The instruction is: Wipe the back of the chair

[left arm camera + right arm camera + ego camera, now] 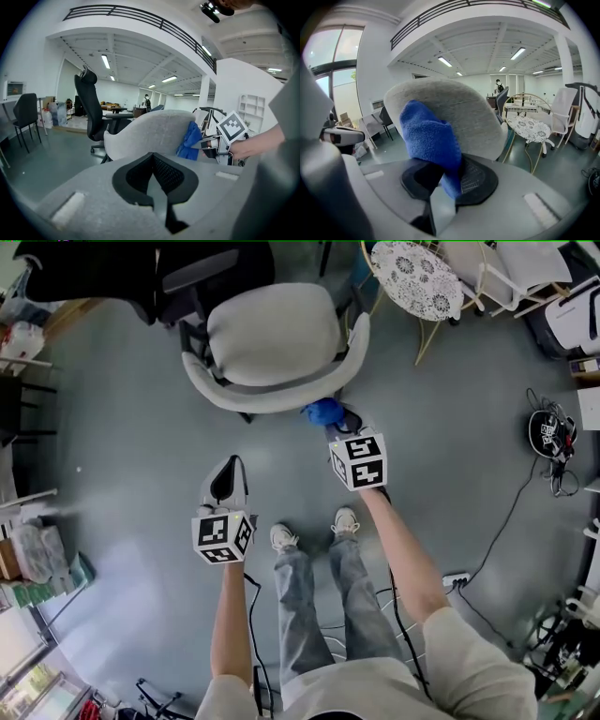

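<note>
The light grey chair [272, 338] stands in front of me, its curved back [267, 401] facing me. My right gripper [339, 427] is shut on a blue cloth [324, 412] that touches the right part of the back's outer face. The right gripper view shows the cloth [431, 138] bunched between the jaws and lying against the chair back [464, 115]. My left gripper [226, 482] hangs lower left, apart from the chair, jaws together and empty. From the left gripper view, the chair [150, 133], cloth [190, 139] and right gripper [212, 143] sit ahead.
A black office chair [141, 277] stands behind the grey one at the upper left. A white lace-topped round table [420, 277] is at the upper right. Cables [497, 531] and a power strip [455, 579] lie on the floor to my right. Shelving lines the left edge.
</note>
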The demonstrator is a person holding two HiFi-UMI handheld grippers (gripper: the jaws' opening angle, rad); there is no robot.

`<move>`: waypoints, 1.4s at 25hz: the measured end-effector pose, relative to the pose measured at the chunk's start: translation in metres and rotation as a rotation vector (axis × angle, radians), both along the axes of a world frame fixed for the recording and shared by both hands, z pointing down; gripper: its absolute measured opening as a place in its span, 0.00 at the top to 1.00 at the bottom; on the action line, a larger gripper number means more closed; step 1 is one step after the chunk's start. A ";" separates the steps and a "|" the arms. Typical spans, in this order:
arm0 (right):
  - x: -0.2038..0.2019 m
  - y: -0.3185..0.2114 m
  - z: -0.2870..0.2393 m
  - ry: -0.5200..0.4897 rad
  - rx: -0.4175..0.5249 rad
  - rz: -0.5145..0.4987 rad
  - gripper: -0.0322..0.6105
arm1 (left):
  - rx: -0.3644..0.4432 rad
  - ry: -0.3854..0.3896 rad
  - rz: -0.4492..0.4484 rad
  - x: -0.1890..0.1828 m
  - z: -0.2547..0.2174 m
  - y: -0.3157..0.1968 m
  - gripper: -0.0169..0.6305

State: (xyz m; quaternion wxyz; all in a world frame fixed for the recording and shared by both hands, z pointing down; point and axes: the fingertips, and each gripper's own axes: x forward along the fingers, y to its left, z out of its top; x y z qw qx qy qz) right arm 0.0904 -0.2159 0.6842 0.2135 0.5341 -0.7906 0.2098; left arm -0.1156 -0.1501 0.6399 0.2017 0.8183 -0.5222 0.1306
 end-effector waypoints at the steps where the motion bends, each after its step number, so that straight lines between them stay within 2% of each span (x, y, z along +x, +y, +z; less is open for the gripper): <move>1: 0.009 -0.003 -0.002 0.002 0.004 0.011 0.82 | 0.000 0.001 0.009 0.008 0.000 -0.002 0.97; 9: 0.070 -0.009 -0.009 0.020 0.020 0.060 0.82 | 0.005 0.004 0.058 0.057 -0.004 -0.012 0.97; 16: 0.064 0.013 0.000 0.017 -0.003 0.036 0.82 | 0.002 0.004 0.059 0.066 -0.002 -0.006 0.97; 21: 0.024 0.040 0.018 0.006 -0.051 -0.017 0.82 | -0.001 0.007 0.032 0.046 -0.002 -0.001 0.97; 26: -0.038 0.057 0.032 -0.032 -0.090 -0.076 0.82 | -0.007 0.002 -0.012 0.007 0.001 0.006 0.97; 31: -0.104 0.048 0.039 -0.057 -0.098 -0.128 0.82 | -0.017 -0.005 -0.051 -0.038 0.005 0.014 0.97; 35: -0.139 0.035 0.051 -0.064 -0.116 -0.141 0.82 | -0.030 -0.013 -0.079 -0.070 0.011 0.022 0.97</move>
